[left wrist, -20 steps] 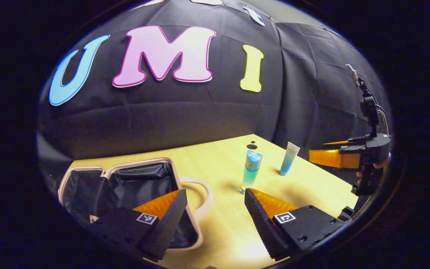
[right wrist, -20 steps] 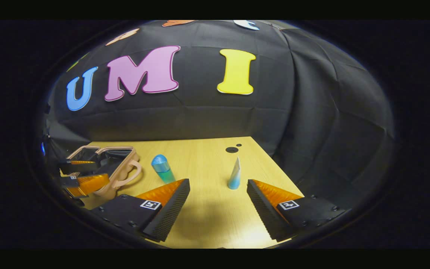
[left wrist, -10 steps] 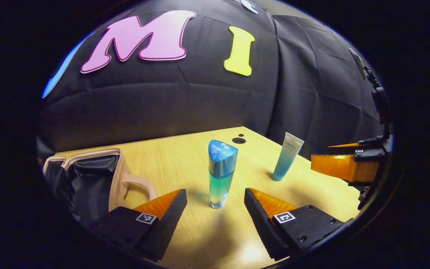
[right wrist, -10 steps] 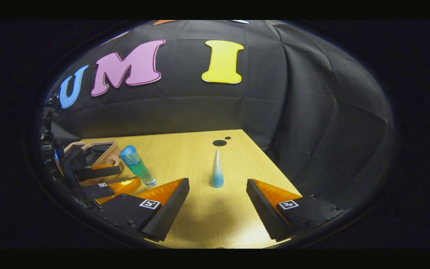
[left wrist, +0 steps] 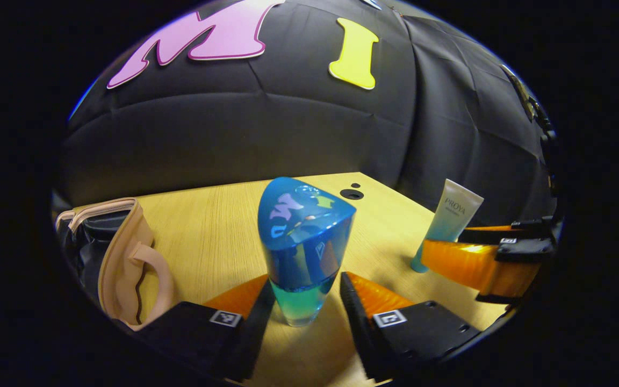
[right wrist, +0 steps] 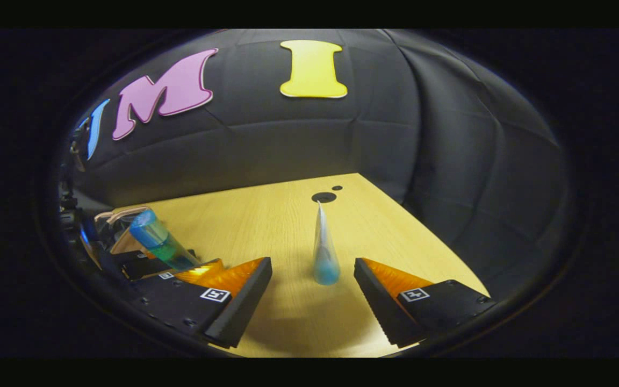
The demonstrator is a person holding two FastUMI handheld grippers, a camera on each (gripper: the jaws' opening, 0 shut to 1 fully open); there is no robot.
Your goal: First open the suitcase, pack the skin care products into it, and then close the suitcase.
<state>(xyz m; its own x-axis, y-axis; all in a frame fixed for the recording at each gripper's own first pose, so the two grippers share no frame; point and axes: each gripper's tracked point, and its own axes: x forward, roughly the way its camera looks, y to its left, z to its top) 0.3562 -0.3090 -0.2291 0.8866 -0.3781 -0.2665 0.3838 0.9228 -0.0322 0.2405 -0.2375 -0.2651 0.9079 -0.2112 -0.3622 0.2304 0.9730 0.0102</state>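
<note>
A blue bottle (left wrist: pixel 304 242) with a rounded cap stands upright on the wooden table (left wrist: pixel 207 226). My left gripper (left wrist: pixel 307 280) is open, its fingers flanking the bottle's lower body at a very small gap. In the right gripper view the same bottle (right wrist: pixel 156 242) stands between that gripper's fingers (right wrist: pixel 202 270). A white-to-blue tube (right wrist: pixel 324 252) stands on its cap, edge-on, just ahead of my open right gripper (right wrist: pixel 312 262). The left gripper view has the tube (left wrist: pixel 452 215) behind the right gripper's fingers (left wrist: pixel 465 263). The pink suitcase (left wrist: pixel 127 252) lies open at the left, its dark lining visible.
Two dark round holes (left wrist: pixel 351 193) mark the table's far corner. The black cloth wall stands behind the table and along its right side. The suitcase handle (left wrist: pixel 156 269) sticks out toward the bottle. Bare wood lies between the suitcase and the bottle.
My left gripper swung off the suitcase and moved forward until the bottle stood between its fingers, which have narrowed. My right gripper advanced toward the tube.
</note>
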